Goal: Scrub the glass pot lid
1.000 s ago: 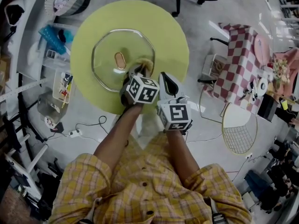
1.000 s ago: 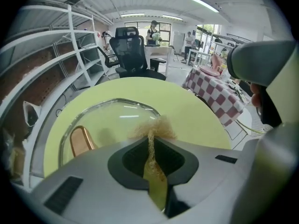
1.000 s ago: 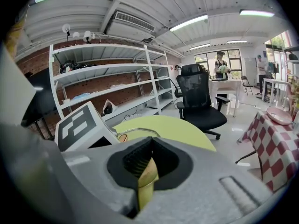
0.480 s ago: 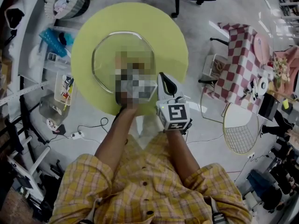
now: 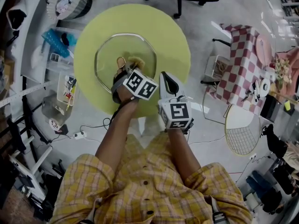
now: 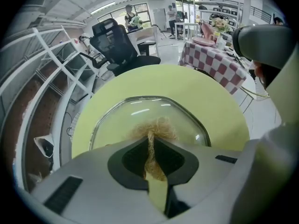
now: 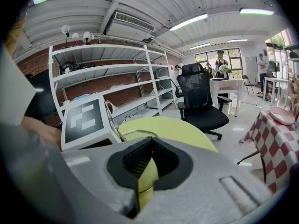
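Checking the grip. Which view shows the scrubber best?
Left gripper view: the scrubber is pinched between its jaws, against the glass lid. Head view shows a tuft; right gripper view, nothing.

A roomy lab or workshop with an office side to it. White metal shelving (image 7: 107, 78) runs along a bare brick wall (image 7: 96, 85), and strip lights (image 7: 189, 22) and an air vent (image 7: 133, 21) hang from an open ceiling. A black office chair (image 7: 201, 101) stands on the grey floor (image 5: 219, 8) near a round yellow-green worktop (image 5: 168, 36); a table with a checked cloth (image 5: 240, 64) stands to one side, and a power strip (image 5: 77, 134) trails cables across the floor
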### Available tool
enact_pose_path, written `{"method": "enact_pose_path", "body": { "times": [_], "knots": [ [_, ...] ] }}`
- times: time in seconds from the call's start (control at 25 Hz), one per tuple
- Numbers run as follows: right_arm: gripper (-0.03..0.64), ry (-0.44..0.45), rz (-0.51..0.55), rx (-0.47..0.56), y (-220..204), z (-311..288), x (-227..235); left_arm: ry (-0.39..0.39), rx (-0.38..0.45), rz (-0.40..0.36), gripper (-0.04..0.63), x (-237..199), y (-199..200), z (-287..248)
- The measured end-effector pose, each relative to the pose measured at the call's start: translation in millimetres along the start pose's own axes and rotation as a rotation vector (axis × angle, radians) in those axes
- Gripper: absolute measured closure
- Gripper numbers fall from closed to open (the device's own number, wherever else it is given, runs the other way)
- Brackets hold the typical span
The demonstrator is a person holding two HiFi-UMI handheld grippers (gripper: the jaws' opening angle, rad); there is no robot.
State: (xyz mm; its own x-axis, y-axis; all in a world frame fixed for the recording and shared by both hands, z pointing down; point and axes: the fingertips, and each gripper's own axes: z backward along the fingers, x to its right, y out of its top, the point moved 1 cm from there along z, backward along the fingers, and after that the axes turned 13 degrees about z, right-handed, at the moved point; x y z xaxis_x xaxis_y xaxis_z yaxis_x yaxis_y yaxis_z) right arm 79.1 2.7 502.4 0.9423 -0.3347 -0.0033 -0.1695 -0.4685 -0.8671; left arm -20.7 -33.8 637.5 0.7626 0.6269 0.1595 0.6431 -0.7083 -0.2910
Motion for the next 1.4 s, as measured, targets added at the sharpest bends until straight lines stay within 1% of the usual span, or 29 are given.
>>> {"method": "enact_pose_path", "body": {
  "times": [0.2,0.28,0.36,0.52,0.64,0.76,0.8,0.92,0.96,1.04,1.12,1.24,1.4],
  "knots": [
    [0.62,-0.003,-0.005,0.0,1,-3,3,-0.002,0.003,-0.069,0.557,1,3,0],
    [0.62,-0.005,-0.006,0.002,1,-3,5,-0.017,0.01,-0.099,0.557,2,5,-1],
    [0.62,-0.006,-0.009,-0.002,0,-4,6,-0.043,0.015,-0.146,0.557,6,9,-2],
    [0.62,-0.014,-0.015,-0.003,-1,-5,8,-0.065,0.026,-0.302,0.557,16,18,-4],
    [0.62,-0.021,-0.023,-0.005,0,-5,10,-0.094,0.048,-0.421,0.557,33,24,-5],
    [0.62,-0.026,-0.027,-0.007,0,-3,12,-0.124,0.063,-0.522,0.557,46,25,-6],
    [0.62,-0.028,-0.026,-0.002,2,-3,13,-0.146,0.064,-0.551,0.557,49,24,-7],
    [0.62,-0.039,-0.028,0.003,3,-1,17,-0.257,0.059,-0.66,0.557,63,18,-5],
    [0.62,-0.044,-0.032,0.0,1,-1,19,-0.277,0.057,-0.702,0.557,68,17,-5],
    [0.62,-0.047,-0.036,-0.003,-1,0,22,-0.276,0.05,-0.761,0.557,74,17,-5],
    [0.62,-0.045,-0.034,-0.003,-1,-1,21,-0.266,0.045,-0.778,0.557,75,18,-7],
    [0.62,-0.043,-0.033,-0.006,-3,-2,19,-0.269,0.053,-0.765,0.557,76,19,-8],
    [0.62,-0.04,-0.032,-0.007,-2,-3,19,-0.308,0.057,-0.757,0.557,77,19,-8]
  ]
}}
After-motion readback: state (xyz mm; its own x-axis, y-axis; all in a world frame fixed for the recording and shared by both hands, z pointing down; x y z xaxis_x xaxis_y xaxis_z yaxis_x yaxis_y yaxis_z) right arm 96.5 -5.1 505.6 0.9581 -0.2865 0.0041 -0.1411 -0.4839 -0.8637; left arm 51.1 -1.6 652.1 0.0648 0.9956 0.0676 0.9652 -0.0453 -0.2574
